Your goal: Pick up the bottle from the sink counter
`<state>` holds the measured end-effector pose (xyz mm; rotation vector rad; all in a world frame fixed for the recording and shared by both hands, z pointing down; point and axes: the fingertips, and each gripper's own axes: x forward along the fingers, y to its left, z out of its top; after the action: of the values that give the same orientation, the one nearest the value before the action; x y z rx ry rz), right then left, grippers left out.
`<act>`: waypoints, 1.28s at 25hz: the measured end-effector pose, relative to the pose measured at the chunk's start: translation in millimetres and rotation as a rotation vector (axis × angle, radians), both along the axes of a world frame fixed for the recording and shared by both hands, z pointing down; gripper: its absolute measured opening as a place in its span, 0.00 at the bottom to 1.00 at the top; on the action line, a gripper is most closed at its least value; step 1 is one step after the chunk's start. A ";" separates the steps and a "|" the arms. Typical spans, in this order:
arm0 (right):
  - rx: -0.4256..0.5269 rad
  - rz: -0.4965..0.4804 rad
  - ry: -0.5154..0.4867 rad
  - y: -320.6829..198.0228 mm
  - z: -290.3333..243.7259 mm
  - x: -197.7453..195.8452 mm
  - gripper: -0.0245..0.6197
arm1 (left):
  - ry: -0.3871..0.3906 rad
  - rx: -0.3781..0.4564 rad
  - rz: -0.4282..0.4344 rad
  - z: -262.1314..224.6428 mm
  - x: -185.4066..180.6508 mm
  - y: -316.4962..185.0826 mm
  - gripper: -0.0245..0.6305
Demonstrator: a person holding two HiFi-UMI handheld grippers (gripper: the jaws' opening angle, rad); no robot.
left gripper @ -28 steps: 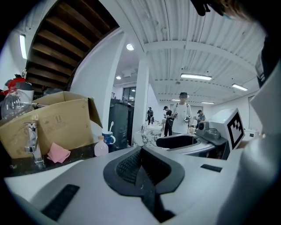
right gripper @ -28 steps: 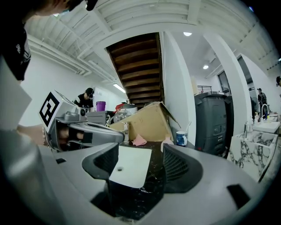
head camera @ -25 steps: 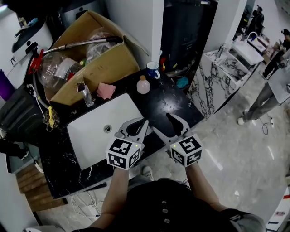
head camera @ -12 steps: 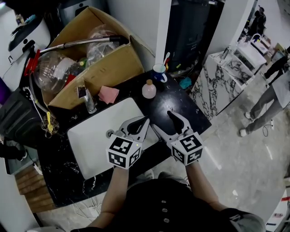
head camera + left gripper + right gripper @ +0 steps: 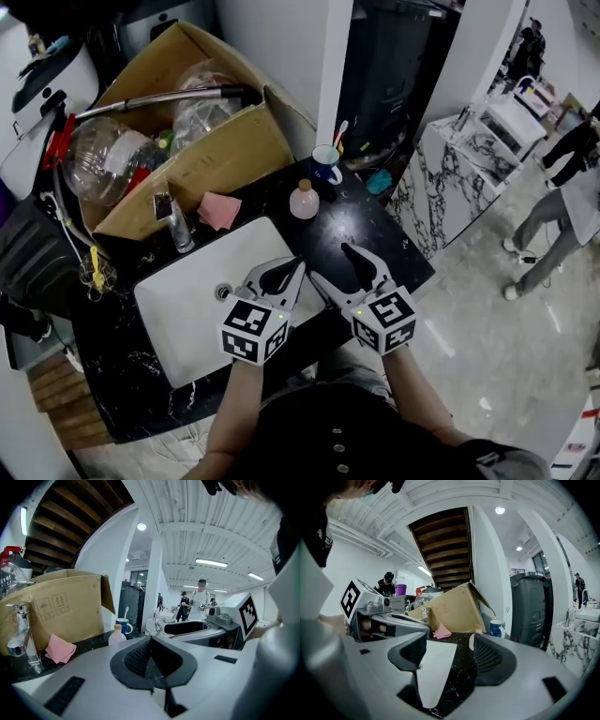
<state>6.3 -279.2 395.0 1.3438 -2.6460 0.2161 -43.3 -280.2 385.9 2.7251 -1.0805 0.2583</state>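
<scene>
A small pale-pink bottle with a tan cap stands upright on the black counter, behind the white sink. In the left gripper view the bottle shows beyond my jaws. The right gripper view has the bottle mostly hidden behind my right finger. My left gripper hovers over the sink's right front corner, jaws shut with nothing in them. Beside it, over the counter, my right gripper is open and empty. Both are well short of the bottle.
A blue mug with a spoon stands just behind the bottle. A pink cloth and a chrome tap sit at the sink's back edge. A big cardboard box of clutter fills the back left. People stand at the far right.
The head view has shifted a little, so the counter sits lower in the picture. Both grippers keep nearly the same place over the sink's front, and their jaws have not changed.
</scene>
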 end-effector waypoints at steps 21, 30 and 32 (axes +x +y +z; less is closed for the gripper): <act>-0.037 -0.054 0.013 -65.3 12.2 22.2 0.51 | -0.049 0.001 -0.064 7.5 10.9 -63.4 0.07; -0.058 -0.095 0.025 -98.9 23.9 23.9 0.51 | -0.066 -0.007 -0.091 16.0 11.4 -96.5 0.07; -0.064 -0.099 0.029 -107.5 25.8 24.1 0.51 | -0.068 -0.013 -0.097 18.9 10.6 -103.4 0.07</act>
<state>30.3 -386.7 420.8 1.1839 -2.6492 0.2631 -32.7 -383.7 404.8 2.6608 -1.2209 0.3437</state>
